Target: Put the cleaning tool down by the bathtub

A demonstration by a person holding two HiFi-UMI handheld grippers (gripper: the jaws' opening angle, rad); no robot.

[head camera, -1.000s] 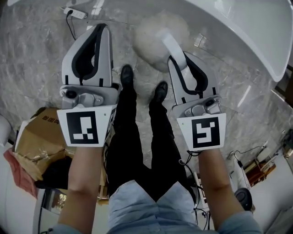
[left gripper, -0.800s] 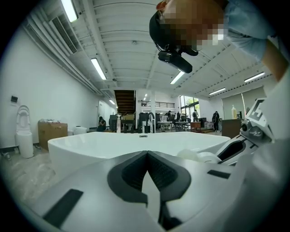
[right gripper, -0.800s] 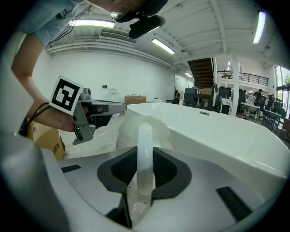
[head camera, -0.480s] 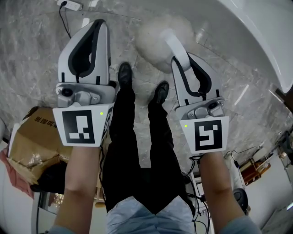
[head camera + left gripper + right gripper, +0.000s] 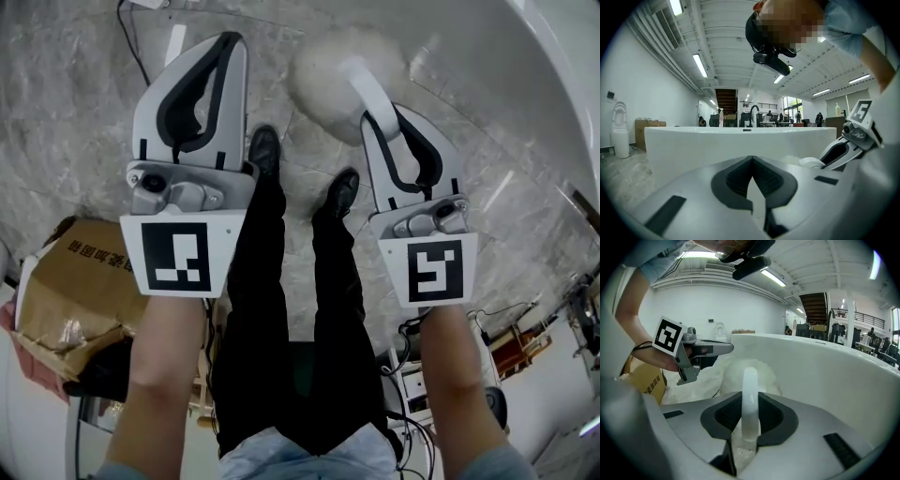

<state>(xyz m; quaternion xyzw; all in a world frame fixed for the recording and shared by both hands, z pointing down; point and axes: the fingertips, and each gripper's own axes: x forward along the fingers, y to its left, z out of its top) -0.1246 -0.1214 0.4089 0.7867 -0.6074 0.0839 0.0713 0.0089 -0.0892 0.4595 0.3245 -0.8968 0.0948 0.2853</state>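
The cleaning tool is a white handle (image 5: 367,92) with a fluffy white head (image 5: 330,67) that hangs just above the marble floor. My right gripper (image 5: 384,114) is shut on the handle (image 5: 750,399), and the fluffy head (image 5: 757,373) sticks out beyond the jaws. The white bathtub (image 5: 574,66) curves along the top right and fills the background of the right gripper view (image 5: 829,376). My left gripper (image 5: 232,39) hangs to the left of the tool, shut on nothing, and its tips meet (image 5: 751,158) facing the tub wall (image 5: 717,145).
The person's black shoes (image 5: 263,150) stand between the two grippers. A torn cardboard box (image 5: 66,291) sits at the lower left. A black cable (image 5: 127,37) runs along the floor at the top left. Small gear and cords (image 5: 525,347) lie at the lower right. A toilet (image 5: 619,131) stands far left.
Both grippers have sunk toward the floor together, the tool still in the right one. The bathtub rim has slid toward the right edge of the head view.
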